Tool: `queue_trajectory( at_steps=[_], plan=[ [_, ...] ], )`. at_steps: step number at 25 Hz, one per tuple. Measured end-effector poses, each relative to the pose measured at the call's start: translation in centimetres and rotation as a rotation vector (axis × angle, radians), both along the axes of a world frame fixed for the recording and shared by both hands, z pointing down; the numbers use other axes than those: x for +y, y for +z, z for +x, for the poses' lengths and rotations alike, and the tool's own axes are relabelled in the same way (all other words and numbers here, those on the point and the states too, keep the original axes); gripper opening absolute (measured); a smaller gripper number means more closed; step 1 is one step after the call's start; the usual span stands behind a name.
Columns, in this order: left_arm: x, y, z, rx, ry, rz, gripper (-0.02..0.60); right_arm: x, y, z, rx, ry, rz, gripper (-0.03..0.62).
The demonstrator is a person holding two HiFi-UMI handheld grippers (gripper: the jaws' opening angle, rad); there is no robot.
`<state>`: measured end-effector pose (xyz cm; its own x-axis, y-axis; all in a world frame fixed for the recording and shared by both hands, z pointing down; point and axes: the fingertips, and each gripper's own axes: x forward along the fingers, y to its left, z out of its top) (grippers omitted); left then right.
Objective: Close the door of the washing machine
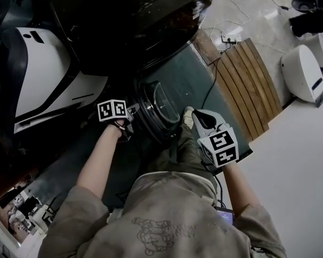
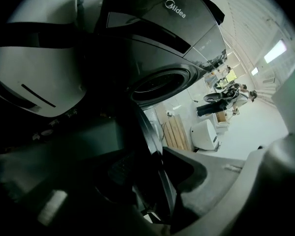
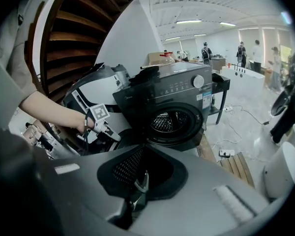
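The dark washing machine [image 1: 140, 26] stands at the top of the head view, its round door [image 1: 157, 107] swung open toward me. The right gripper view shows its front and open drum [image 3: 169, 122]. My left gripper [image 1: 133, 114] is at the door's left edge. In the left gripper view the door's dark rim [image 2: 150, 136] runs between the jaws of the left gripper [image 2: 155, 181], which are shut on it. My right gripper [image 1: 196, 118] hovers right of the door, apart from it. The right gripper [image 3: 142, 181] has its jaws together and holds nothing.
A white and black machine [image 1: 37, 74] stands close on the left. A wooden slatted pallet [image 1: 250, 85] and a white appliance [image 1: 304, 71] lie on the floor to the right, with a cable and power strip [image 1: 229, 38]. People [image 3: 205, 50] stand far behind.
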<state>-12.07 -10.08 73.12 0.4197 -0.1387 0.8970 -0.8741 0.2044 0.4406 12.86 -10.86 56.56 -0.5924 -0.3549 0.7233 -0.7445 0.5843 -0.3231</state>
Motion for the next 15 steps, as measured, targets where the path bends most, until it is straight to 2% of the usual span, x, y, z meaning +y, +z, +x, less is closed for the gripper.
queue_trajectory(
  at_steps=[4,15],
  plan=[
    [-1.2,0.0,1.9,0.044,-0.063,0.004,0.176,-0.3,-0.1,0.6,0.012,0.004,0.004,0.028],
    [-6.0,-0.2,6.1,0.189,-0.282,0.097,0.209,-0.3,0.3,2.9,0.038,0.046,-0.001,0.029]
  ],
)
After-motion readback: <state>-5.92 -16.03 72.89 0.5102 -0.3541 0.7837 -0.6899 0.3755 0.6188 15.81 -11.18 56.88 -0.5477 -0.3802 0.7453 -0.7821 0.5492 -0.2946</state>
